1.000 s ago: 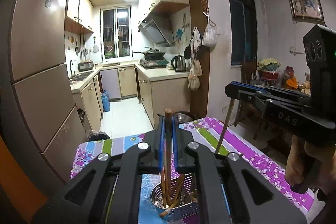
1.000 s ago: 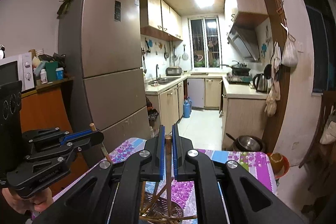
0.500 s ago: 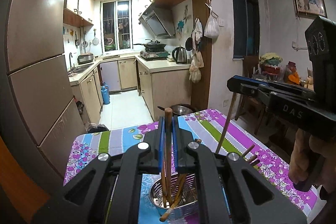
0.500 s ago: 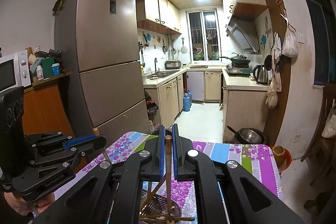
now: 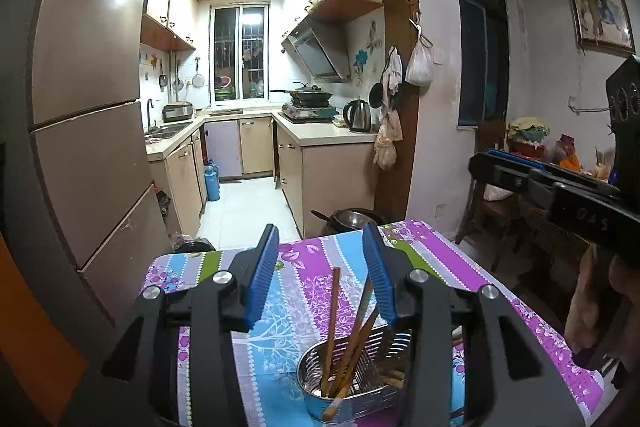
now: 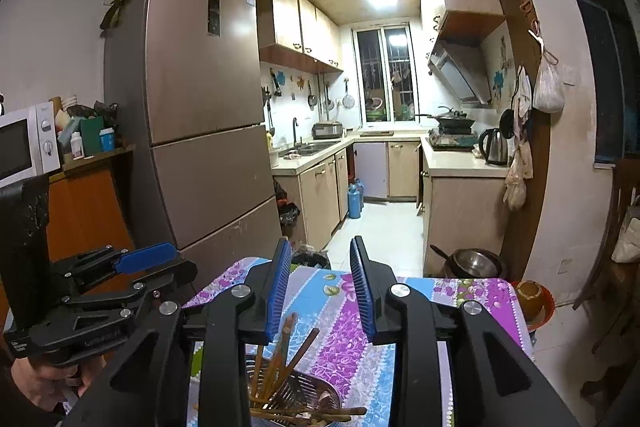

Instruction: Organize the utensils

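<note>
Over the metal holder [image 5: 356,375] on the flowered tablecloth [image 5: 304,267], my left gripper [image 5: 320,259] and right gripper [image 6: 320,267] have just been opening, nothing between them, chopsticks [image 5: 332,323] dropped inside, so I judge the next step is fetching more utensils.

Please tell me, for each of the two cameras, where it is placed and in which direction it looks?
Left wrist: sits on the left gripper, looks along its open blue-padded fingers, over the perforated steel chopstick holder toward the kitchen; right gripper and a hand at right.
Right wrist: sits on the right gripper, open, same direction; left gripper at left.
Both share the holder, brown wooden chopsticks, floral tablecloth, brown refrigerator.
</note>
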{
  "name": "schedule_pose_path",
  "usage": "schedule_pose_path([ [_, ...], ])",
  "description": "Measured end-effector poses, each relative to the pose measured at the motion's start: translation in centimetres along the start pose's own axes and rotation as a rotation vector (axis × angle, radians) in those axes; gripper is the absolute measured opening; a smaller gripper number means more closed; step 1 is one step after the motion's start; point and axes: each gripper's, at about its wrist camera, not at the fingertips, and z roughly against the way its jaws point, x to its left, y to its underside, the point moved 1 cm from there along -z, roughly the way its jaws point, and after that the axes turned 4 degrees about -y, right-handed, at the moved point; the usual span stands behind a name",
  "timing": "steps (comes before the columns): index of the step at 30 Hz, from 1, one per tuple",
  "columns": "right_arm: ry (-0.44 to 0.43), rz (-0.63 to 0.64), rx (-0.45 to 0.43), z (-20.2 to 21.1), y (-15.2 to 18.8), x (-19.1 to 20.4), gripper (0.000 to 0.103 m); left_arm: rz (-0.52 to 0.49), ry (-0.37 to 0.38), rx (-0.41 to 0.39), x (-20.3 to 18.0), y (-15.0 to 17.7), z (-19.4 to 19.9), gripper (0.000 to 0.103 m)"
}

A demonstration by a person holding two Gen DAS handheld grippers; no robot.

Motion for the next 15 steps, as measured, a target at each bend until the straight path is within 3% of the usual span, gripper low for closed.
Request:
schedule_pose_path([
  [9,0.003,0.002,-0.016,1.4,0.1,0.2,0.032,-0.01,-0.024,-0.021,0.1,0.5,1.8,0.042],
  [11,-0.002,-0.006,-0.039,2.8,0.5,0.2,0.034,-0.009,-0.043,-0.044,0.6,1.2,3.2,0.05],
  [13,-0.006,-0.009,-0.071,4.9,1.4,0.2,0.04,0.001,-0.059,-0.073,1.1,2.1,5.0,0.058],
  [15,0.003,0.0,-0.114,7.9,3.2,0.9,0.06,0.008,-0.089,-0.116,1.8,4.0,7.6,0.071],
])
